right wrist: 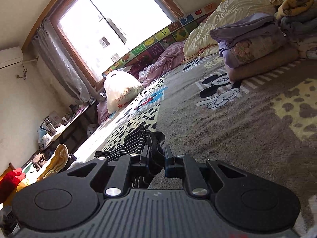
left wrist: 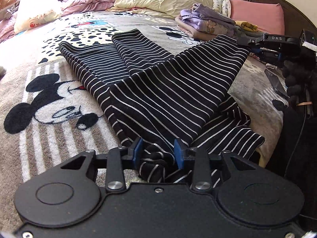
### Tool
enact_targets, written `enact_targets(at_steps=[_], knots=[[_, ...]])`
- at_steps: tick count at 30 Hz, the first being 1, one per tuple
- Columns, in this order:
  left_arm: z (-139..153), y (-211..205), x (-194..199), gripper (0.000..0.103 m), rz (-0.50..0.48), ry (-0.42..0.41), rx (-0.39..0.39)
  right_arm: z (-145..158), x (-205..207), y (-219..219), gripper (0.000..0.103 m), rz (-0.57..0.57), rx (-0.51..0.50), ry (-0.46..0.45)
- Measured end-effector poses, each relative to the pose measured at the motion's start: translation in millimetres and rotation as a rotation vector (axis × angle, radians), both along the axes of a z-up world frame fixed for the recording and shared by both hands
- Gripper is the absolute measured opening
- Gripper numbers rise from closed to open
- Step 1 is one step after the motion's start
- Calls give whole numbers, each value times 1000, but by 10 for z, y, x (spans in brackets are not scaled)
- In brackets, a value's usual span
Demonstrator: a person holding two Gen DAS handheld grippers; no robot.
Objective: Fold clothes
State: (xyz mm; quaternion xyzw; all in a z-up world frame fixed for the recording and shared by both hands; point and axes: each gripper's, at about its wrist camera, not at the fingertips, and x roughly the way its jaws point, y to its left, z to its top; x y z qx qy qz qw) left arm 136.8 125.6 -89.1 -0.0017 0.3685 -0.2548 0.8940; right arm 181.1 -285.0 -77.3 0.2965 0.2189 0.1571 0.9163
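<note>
Spread over the cartoon blanket (left wrist: pixel 49 138), the striped garment (left wrist: pixel 168 91) is lying partly doubled over while I am pinching its near edge in my left claw (left wrist: pixel 158 154) and lifting a far corner squeezed in my right claw (right wrist: pixel 156 156), so more folding is waiting.

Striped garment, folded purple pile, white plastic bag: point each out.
Striped garment (left wrist: pixel 168 91), left wrist view, raised top panel.
Folded purple pile (left wrist: pixel 206 22), left wrist view, upper fold.
White plastic bag (right wrist: pixel 120 91), right wrist view, front face.
</note>
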Motion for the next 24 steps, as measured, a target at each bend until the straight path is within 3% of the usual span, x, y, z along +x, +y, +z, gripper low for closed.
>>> enact_targets(at_steps=[4,8,11,17,19,21,24], knots=[[49,148,14,32,12,11,-57,-120,-20,-104,15,-8,35,12],[91,447,105,32,149,8,-164,-264,-11,-174,15,-1,68,27],[75,444,167,32,193,8,-160,-376,-5,-188,15,1,85,46],[86,266,229,32,156,-16,-138,-584,-55,-209,20,13,239,127],[70,282,269,32,187,-17,-138,-675,-59,-180,37,32,297,181],[55,327,316,32,233,-13,-151,-736,-51,-138,63,48,332,219],[55,458,414,32,324,-6,-214,-754,8,-41,66,70,343,239]])
